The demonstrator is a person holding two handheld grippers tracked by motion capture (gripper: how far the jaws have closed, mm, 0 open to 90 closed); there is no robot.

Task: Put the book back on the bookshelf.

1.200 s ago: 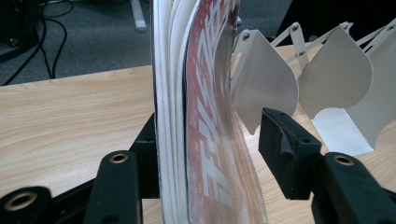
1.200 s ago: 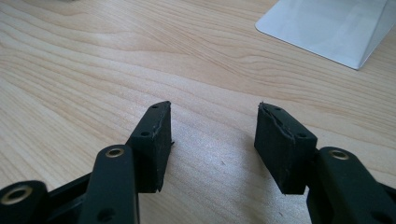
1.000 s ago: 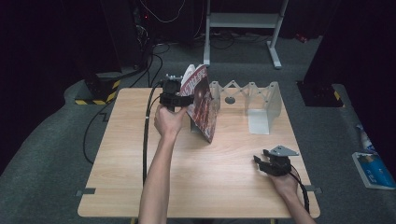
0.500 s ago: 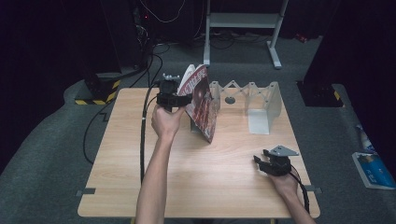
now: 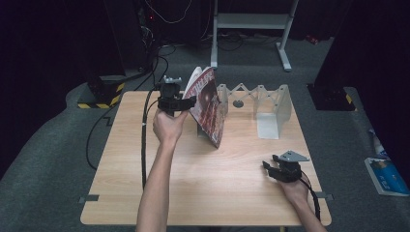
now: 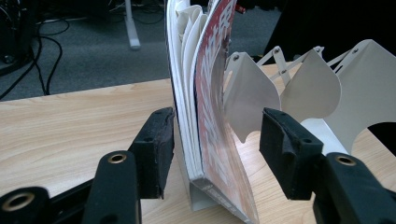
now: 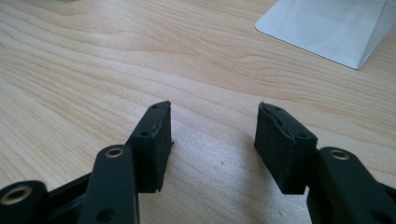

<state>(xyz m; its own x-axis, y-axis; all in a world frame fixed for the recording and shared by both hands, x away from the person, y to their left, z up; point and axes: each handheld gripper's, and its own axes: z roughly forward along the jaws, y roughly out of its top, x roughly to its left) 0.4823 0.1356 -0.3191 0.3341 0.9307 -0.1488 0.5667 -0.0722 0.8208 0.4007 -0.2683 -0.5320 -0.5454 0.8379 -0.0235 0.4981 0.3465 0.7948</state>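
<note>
High view, red-covered magazine (image 5: 209, 104), upright, pages fanned

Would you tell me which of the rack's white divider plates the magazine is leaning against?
The end divider plate nearest the left gripper; the magazine rests against it, while the other plates stand bare.

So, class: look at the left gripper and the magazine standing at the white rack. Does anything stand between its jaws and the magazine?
Nothing visible does. The left gripper has its jaws on either side of the magazine, open, with a gap on the side toward the white rack.
</note>
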